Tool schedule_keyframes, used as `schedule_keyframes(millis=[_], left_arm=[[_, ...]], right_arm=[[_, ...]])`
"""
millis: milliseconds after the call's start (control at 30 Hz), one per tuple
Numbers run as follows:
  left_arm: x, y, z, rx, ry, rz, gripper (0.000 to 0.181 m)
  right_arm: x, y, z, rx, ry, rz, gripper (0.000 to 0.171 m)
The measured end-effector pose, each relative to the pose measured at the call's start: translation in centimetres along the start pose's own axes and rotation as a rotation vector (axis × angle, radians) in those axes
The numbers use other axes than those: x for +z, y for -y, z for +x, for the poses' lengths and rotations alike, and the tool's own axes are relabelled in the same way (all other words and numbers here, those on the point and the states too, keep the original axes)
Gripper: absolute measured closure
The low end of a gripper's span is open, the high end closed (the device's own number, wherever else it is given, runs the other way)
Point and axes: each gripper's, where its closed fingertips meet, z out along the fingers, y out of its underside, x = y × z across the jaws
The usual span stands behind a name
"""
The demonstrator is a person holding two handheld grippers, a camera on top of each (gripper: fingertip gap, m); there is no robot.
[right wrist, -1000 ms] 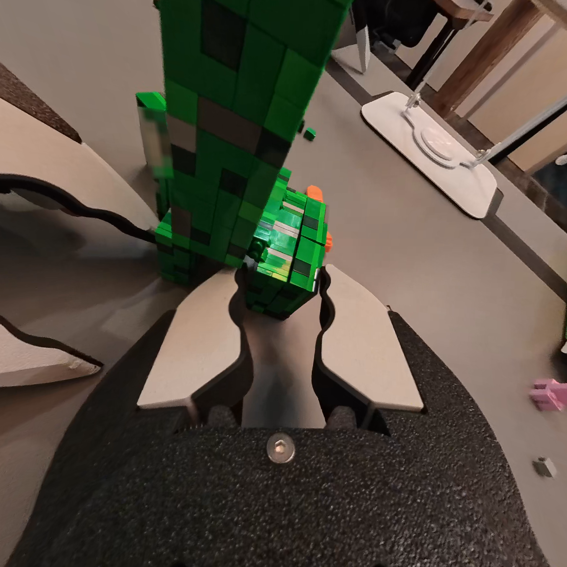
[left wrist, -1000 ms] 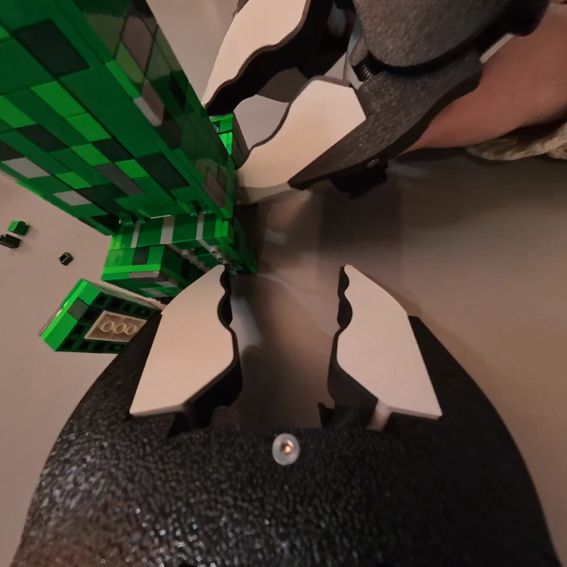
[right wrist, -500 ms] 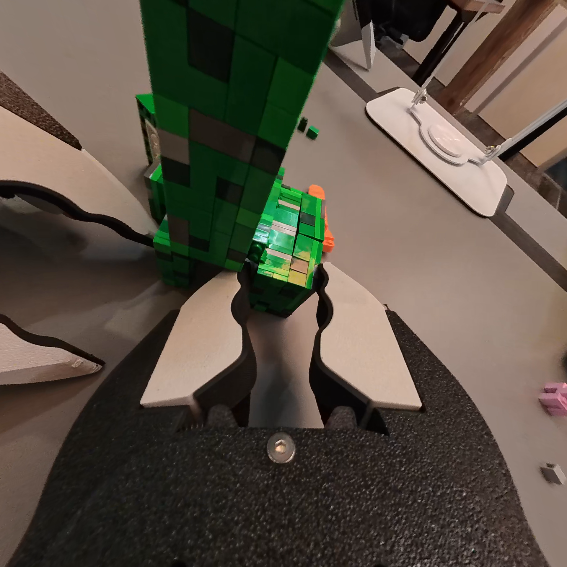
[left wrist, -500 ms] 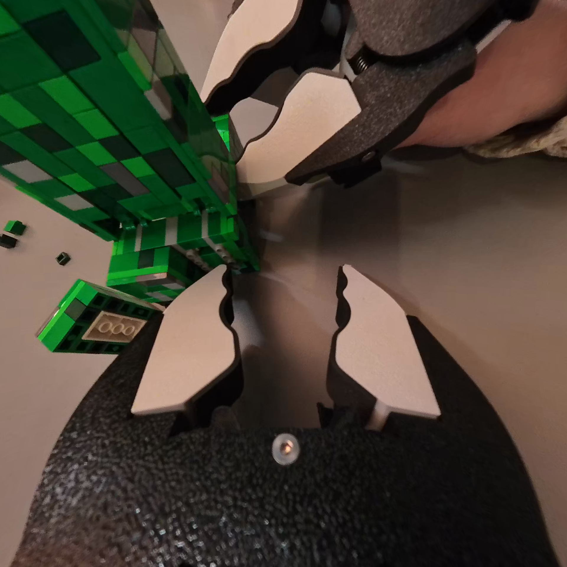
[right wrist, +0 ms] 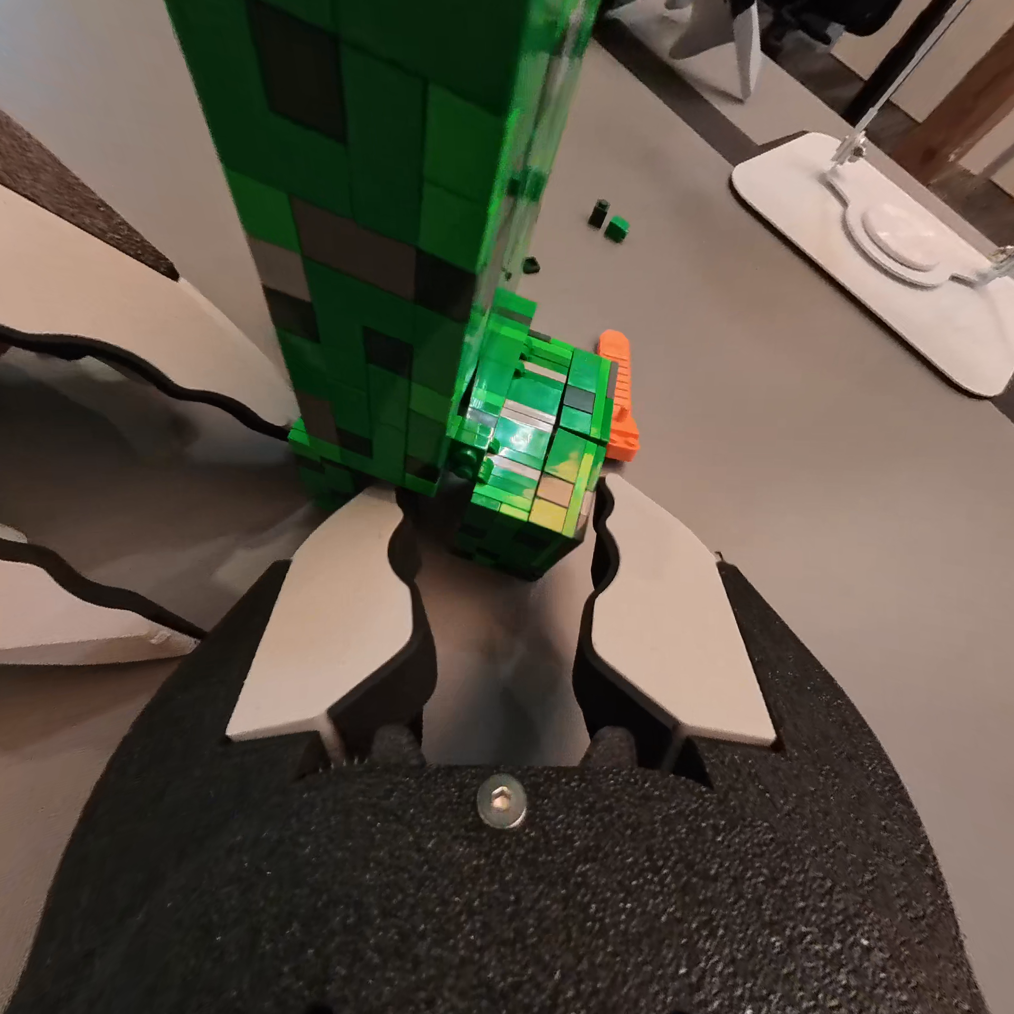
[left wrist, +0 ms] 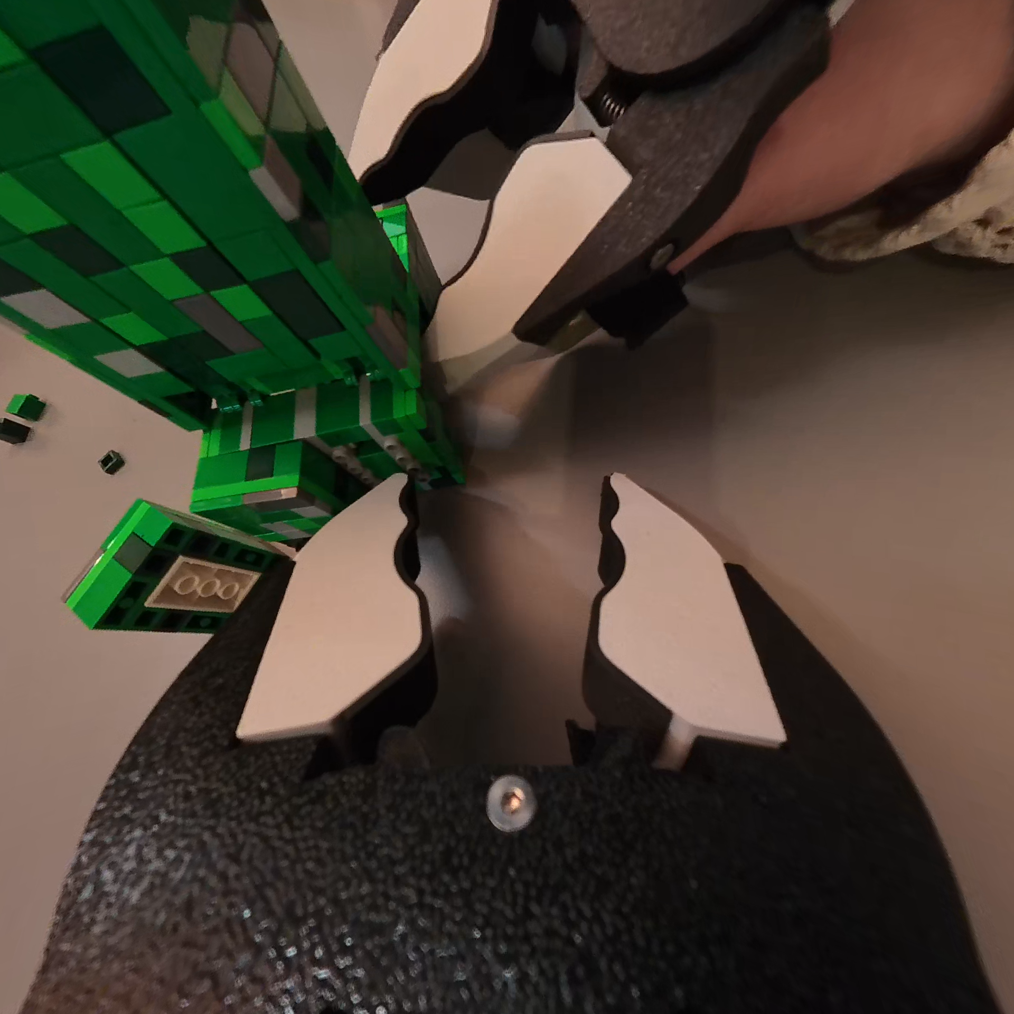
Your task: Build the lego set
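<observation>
Lego model, a tall green tower of bricks on blocky feet, stood upright on the grey table, and it was judged top-heavy, rigid as a whole yet liable to split along its seams if squeezed high up.

Nearest in the right wrist view, the right gripper was seen with its jaws apart, the corner of the foot block set between the tips; whether either tip touched the block could not be told. That low, compact foot was judged the safest place to be taken hold of, though its glossy tiles looked slippery.

In the left wrist view, the left gripper was held apart too, nothing between its fingers, one fingertip just beside the model's base.

The tower's faces were tiled in bright green, dark green and grey squares. A separate green piece was seen lying on the table beside the feet, its underside turned up.

Farther off, an orange brick separator was partly hidden behind the foot block, a few small loose bricks lay beyond it, and a white stand base was noted well apart at the table's far side.
</observation>
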Motion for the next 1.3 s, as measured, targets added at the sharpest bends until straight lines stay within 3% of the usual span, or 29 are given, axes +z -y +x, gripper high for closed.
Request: schedule_keyframes(millis=[133, 767, 833, 1067, 1300], left_arm=[[0.0, 0.0, 0.0, -0.001, -0.001, -0.001, 0.119], [0.1, 0.0, 0.2, 0.010, 0.017, 0.003, 0.119], [0.0, 0.0, 0.3, 0.018, 0.021, 0.007, 0.120], [-1.3, -0.2, -0.7, -0.015, 0.068, 0.046, 0.127], [-2.9, -0.4, -2.6, -0.185, 0.162, 0.070, 0.115]], right_arm=[[0.1, 0.0, 0.5, 0.006, -0.026, 0.001, 0.127], [0.0, 0.0, 0.6, 0.020, -0.038, -0.002, 0.127], [-0.2, -0.6, 0.1, 0.022, -0.007, -0.027, 0.116], [-1.7, -1.1, -1.1, 0.046, 0.157, -0.002, 0.119], [-3.0, -1.0, -4.3, -0.043, 0.375, 0.036, 0.119]])
